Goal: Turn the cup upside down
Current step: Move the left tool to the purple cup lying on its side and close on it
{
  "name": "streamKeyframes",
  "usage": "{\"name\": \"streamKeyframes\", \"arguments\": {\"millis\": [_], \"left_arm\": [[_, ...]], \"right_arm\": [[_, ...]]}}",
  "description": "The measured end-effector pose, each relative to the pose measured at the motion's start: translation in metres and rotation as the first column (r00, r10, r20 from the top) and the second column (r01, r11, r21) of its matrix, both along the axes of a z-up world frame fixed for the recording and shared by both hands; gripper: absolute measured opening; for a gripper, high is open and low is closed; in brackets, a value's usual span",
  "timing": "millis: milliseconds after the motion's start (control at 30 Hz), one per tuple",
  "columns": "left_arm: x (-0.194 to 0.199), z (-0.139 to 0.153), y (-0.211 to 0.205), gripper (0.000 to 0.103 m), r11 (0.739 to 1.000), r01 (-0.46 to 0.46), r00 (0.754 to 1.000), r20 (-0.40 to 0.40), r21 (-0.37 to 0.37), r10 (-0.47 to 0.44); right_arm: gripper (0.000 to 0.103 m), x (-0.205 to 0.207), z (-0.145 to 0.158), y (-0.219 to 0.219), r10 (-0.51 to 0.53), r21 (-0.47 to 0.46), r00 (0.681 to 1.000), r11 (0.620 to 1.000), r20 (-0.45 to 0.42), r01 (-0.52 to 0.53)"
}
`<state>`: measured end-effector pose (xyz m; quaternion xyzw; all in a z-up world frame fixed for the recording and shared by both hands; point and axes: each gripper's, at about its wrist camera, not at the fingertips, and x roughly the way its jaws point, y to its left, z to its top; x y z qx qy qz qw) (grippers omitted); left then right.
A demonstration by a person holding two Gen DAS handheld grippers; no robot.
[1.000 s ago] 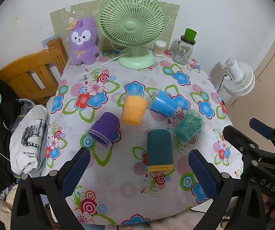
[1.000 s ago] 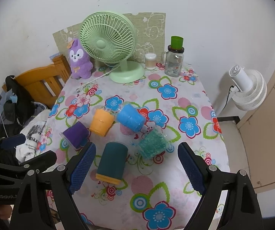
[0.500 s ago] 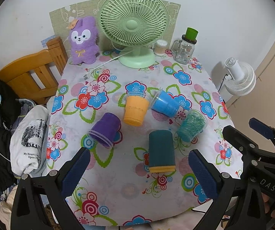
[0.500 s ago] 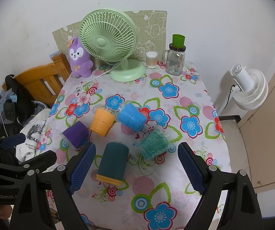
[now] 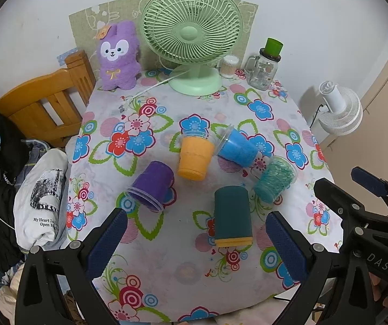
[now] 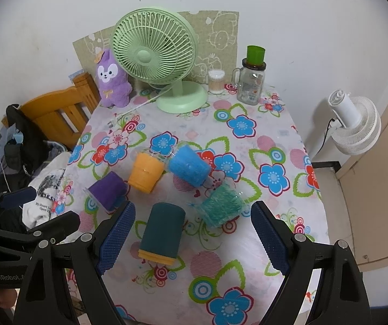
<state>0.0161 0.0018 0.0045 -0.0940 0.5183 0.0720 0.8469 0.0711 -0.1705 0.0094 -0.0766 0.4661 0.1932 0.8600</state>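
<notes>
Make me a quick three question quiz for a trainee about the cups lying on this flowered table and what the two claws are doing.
1. True or false: the dark teal cup stands upright on the table.
2. How many cups lie on their sides? A) three B) five C) seven
3. Fill in: the orange cup has the ______ cup touching its right side.

Key
1. False. It lies on its side, yellow rim toward the camera.
2. B. Purple cup, orange cup, blue cup, glittery teal cup, dark teal cup.
3. Blue.

The left claw and right claw are both open, holding nothing.
</notes>
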Motion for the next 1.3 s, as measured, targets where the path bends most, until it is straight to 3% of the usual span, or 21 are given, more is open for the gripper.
{"name": "streamKeyframes", "arguments": {"millis": [433, 633, 967, 1300], "left_arm": [[0.019, -0.004, 0.025, 0.103, 0.999, 0.030, 0.999, -0.030, 0.013, -0.029], [0.033, -0.019, 0.046, 0.103, 0.998, 0.061, 0.996, -0.065, 0.027, -0.059], [0.059, -0.072, 0.076, 0.103, 0.985, 0.169, 0.975, -0.150, 0.038, -0.162], [0.087, -0.128, 0.086, 0.103, 0.965, 0.262, 0.940, -0.226, 0.000, -0.255]], "right_arm": [[0.092, 0.020, -0.004, 0.027, -0.027, -0.014, 0.999, 1.000, -0.033, 0.027], [0.093, 0.032, -0.020, 0.046, -0.044, -0.041, 0.996, 0.998, -0.076, 0.041], [0.093, 0.047, -0.064, 0.078, -0.099, -0.086, 0.985, 0.992, -0.141, 0.088], [0.093, 0.057, -0.111, 0.089, -0.176, -0.131, 0.960, 0.980, -0.219, 0.150]]}}
